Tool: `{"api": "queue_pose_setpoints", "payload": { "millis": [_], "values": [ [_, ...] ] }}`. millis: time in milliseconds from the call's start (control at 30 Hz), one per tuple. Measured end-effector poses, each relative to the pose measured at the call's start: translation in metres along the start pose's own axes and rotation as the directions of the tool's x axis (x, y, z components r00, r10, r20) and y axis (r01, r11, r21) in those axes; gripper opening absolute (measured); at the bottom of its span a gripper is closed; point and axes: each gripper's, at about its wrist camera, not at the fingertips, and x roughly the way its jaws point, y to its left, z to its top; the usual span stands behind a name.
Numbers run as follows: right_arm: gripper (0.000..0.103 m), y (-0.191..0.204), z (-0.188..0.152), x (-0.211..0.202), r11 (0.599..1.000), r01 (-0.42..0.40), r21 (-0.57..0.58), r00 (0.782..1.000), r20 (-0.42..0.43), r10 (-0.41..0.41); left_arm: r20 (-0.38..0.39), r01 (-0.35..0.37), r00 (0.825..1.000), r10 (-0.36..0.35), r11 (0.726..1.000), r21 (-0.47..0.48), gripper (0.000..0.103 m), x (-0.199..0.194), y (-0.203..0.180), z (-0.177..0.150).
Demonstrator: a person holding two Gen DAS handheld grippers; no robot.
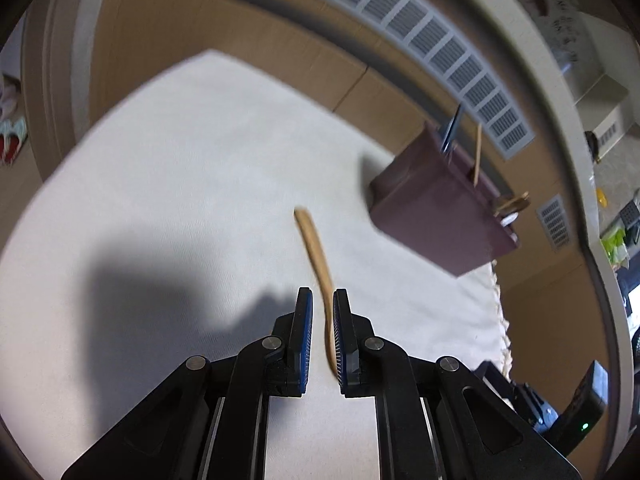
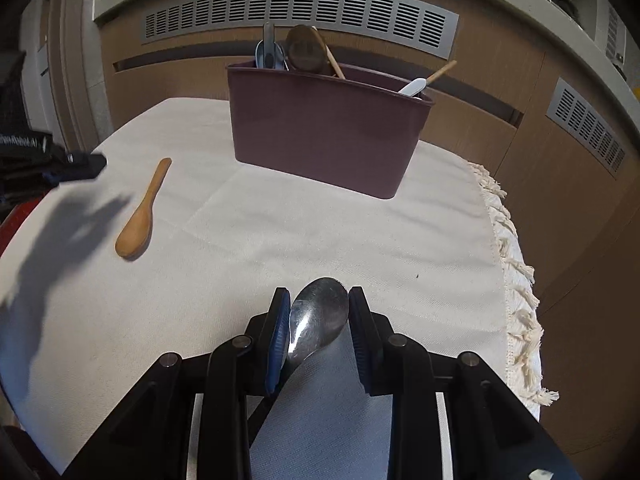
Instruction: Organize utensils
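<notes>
A wooden spoon [image 1: 316,256] lies on the white tablecloth [image 1: 180,160]. My left gripper [image 1: 322,294] is open, its fingers on either side of the spoon's lower part, apart from it. The same spoon shows at the left in the right wrist view [image 2: 140,216]. My right gripper [image 2: 319,294] is shut on a metal spoon [image 2: 320,316], bowl forward, above the cloth. A maroon utensil holder [image 2: 328,136] stands at the back with several utensils [image 2: 304,50] in it; it also shows in the left wrist view [image 1: 436,204].
The tablecloth's fringed edge [image 2: 516,264] runs along the right side. Wooden panels with a grey vent grille [image 2: 300,12] stand behind the table. The left gripper's tip [image 2: 80,164] shows at the left edge of the right wrist view.
</notes>
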Motion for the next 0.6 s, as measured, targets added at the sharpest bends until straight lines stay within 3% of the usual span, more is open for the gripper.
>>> {"api": "queue_pose_setpoints", "payload": {
  "millis": [200,333,433,600],
  "values": [
    [0.027,-0.005,-0.005,0.002,0.999,-0.031,0.012,1.0,-0.003,0.031,-0.07,-0.051,0.996,0.051,0.999,-0.004,0.014,0.035,-0.011,0.006],
    [0.027,-0.004,-0.007,-0.004,1.0,-0.021,-0.006,0.999,0.038,0.022,-0.094,-0.128,0.987,0.134,0.989,0.071,0.015,0.061,-0.033,0.012],
    [0.027,-0.008,-0.006,-0.007,1.0,0.007,-0.013,0.998,0.067,-0.007,-0.026,-0.233,0.97,0.242,0.954,0.189,0.015,0.071,-0.056,0.01],
    [0.027,-0.02,-0.001,-0.012,1.0,0.03,0.007,0.993,0.112,-0.031,0.044,-0.329,0.942,0.333,0.889,0.319,0.015,0.083,-0.075,0.004]
  ]
}}
